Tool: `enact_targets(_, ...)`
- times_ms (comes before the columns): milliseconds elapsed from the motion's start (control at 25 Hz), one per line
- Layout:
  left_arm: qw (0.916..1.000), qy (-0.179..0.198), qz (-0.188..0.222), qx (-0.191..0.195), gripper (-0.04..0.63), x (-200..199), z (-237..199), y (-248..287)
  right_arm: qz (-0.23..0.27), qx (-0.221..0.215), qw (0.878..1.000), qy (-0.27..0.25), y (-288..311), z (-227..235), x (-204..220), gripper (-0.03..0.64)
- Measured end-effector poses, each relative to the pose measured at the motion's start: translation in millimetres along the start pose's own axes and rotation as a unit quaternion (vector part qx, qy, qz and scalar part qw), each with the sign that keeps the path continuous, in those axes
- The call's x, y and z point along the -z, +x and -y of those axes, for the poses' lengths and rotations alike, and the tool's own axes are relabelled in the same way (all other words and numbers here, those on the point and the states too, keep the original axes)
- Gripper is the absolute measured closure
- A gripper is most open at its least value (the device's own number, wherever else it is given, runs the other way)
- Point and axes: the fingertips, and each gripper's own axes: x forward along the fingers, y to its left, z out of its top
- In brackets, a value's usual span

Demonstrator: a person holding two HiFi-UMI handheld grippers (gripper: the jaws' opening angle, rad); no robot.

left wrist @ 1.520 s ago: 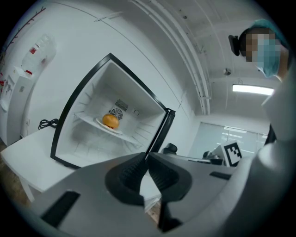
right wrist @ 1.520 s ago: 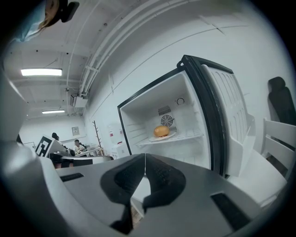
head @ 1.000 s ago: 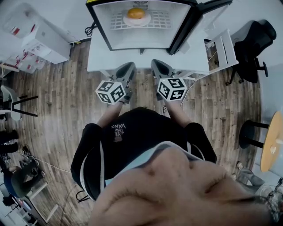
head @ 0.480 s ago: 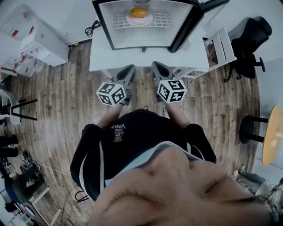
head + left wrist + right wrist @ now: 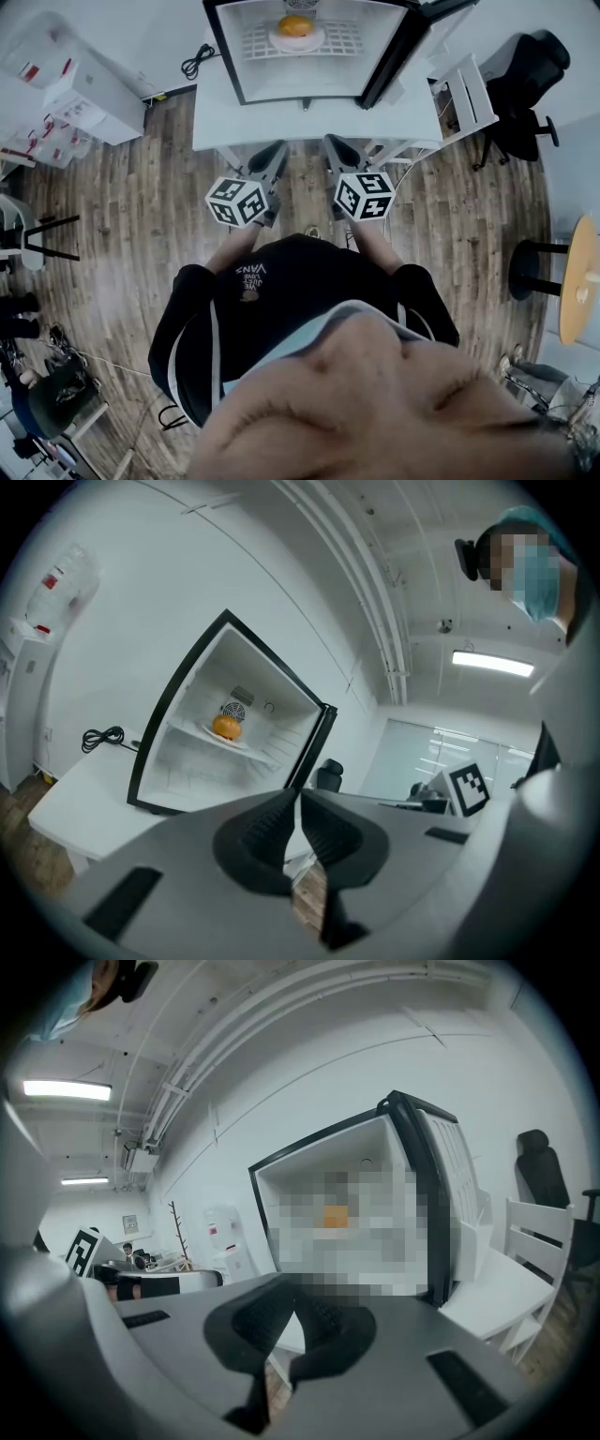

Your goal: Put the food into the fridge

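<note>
The food, an orange round item [image 5: 295, 25] on a white plate [image 5: 296, 40], lies on the wire shelf inside the open fridge [image 5: 223, 56] at the top of the head view. The left gripper view shows the same orange item [image 5: 225, 727] on that shelf. My left gripper [image 5: 277, 147] and right gripper [image 5: 331, 142] hover side by side over the floor just short of the white table [image 5: 216, 117], well apart from the fridge. In its own view the left gripper [image 5: 298, 803] is shut and empty. The right gripper [image 5: 292, 1302] is shut and empty too.
The fridge door [image 5: 394, 56] stands swung open to the right. A white chair [image 5: 469, 94] and a black office chair [image 5: 530, 84] are right of the table. A white cabinet [image 5: 84, 89] is at the left, a round wooden table [image 5: 581, 291] at the far right.
The fridge and table have slid a little up the head view, so both grippers are slightly farther back from them. Both stay shut and empty.
</note>
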Motion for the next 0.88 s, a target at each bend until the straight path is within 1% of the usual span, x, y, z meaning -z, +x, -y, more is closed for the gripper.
enact_targets(440,1.0000,-0.004,-0.002,0.003,0.566,4.3,3.0,-9.6,-0.003,0.014,1.000,-0.008,-11.2,-5.0,5.0,0.604)
enact_targets(880,1.0000,-0.005,0.000,0.007,0.566,3.7,5.0,-14.2,0.001,0.017,1.000,-0.009,-13.7,-9.5,4.6,0.604)
